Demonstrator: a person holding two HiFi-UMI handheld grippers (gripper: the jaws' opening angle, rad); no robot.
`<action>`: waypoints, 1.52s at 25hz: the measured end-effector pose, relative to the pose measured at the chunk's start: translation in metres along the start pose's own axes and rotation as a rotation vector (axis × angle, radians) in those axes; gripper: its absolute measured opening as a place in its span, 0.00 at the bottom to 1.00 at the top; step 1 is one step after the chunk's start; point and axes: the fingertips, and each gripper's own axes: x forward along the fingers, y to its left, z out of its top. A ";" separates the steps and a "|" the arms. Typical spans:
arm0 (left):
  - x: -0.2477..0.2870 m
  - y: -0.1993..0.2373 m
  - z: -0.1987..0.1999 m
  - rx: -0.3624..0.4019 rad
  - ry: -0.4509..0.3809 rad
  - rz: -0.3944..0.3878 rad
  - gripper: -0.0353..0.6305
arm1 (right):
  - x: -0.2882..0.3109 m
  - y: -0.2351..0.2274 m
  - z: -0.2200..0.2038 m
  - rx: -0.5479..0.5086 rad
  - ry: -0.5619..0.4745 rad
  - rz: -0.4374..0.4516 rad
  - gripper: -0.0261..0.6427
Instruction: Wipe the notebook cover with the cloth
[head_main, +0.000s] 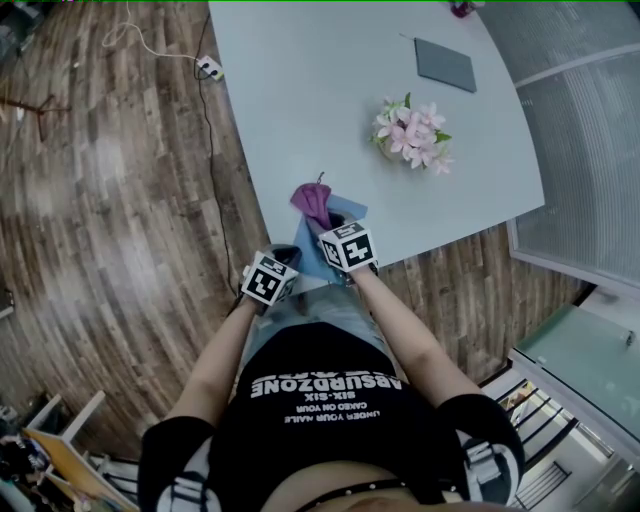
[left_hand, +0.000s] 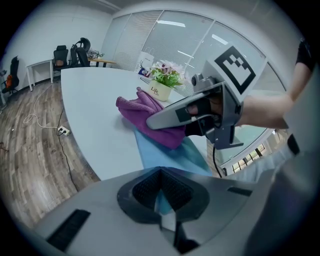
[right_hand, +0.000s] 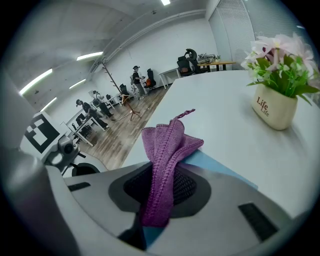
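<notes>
Notebook (head_main: 312, 262), blue-covered, was found lying at the near edge of the pale table (head_main: 300, 100), directly ahead of both grippers. The left gripper (left_hand: 161, 192) was seen clenched on the notebook's near edge, a blue strip showing between the pressed jaws. The right gripper (right_hand: 160, 195) was clamped on the purple cloth (right_hand: 167, 150), which ran up between its jaws in a folded ridge and spilled forward onto the cover. From the left gripper view, the cloth (left_hand: 145, 107) was noted resting on the notebook's far end, touching it.

Writing recorded: "Life" was read on the white flower pot (right_hand: 272, 107), set well apart on the table. "ABSURDZONE" and "SIX-SIX" were printed on the person's black shirt (head_main: 330, 400); the smaller lines were not legible.
</notes>
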 end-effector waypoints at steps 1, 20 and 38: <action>0.000 0.000 0.000 -0.002 -0.001 0.000 0.08 | 0.001 0.004 -0.002 -0.003 0.003 0.012 0.17; 0.002 0.000 -0.001 0.004 -0.008 0.017 0.08 | 0.003 0.045 -0.029 -0.091 0.075 0.192 0.17; 0.001 0.000 0.000 0.004 -0.001 0.030 0.08 | -0.004 0.012 -0.025 0.002 0.052 0.162 0.17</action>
